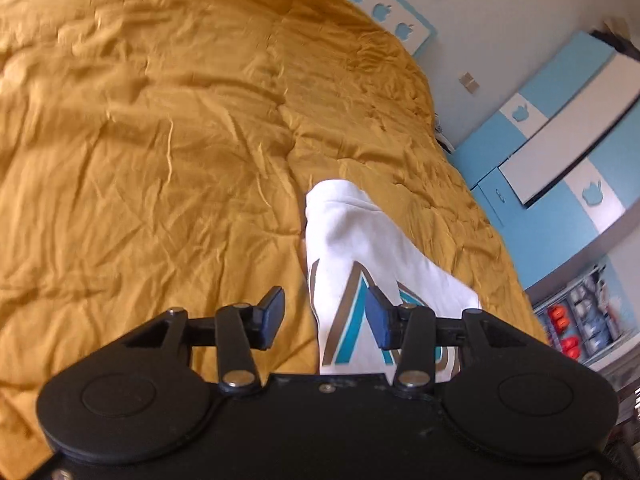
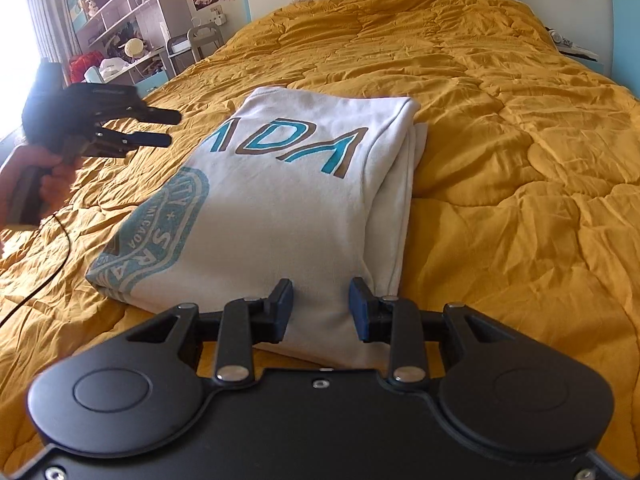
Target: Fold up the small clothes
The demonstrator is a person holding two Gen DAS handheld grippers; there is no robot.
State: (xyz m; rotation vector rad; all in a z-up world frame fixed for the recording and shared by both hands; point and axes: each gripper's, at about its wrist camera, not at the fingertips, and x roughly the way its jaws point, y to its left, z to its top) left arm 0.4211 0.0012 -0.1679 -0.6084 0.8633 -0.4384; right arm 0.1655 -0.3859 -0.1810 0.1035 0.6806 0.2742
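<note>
The white shirt [image 2: 280,200] lies folded lengthwise on the bed [image 2: 500,160], ready for a cross fold. The right gripper [image 2: 320,308], wide, straddles its 6 o'clock hem. The left gripper [image 2: 168,128], wide and empty, hovers at 9 o'clock.

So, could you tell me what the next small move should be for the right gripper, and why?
Probably ease the right gripper forward and close on the near edge of the white shirt. Its fingers are open with that edge lying between them, and the shirt lies long and narrow on the yellow bedspread, so one more fold seems due. The left gripper is open and off the cloth.
</note>
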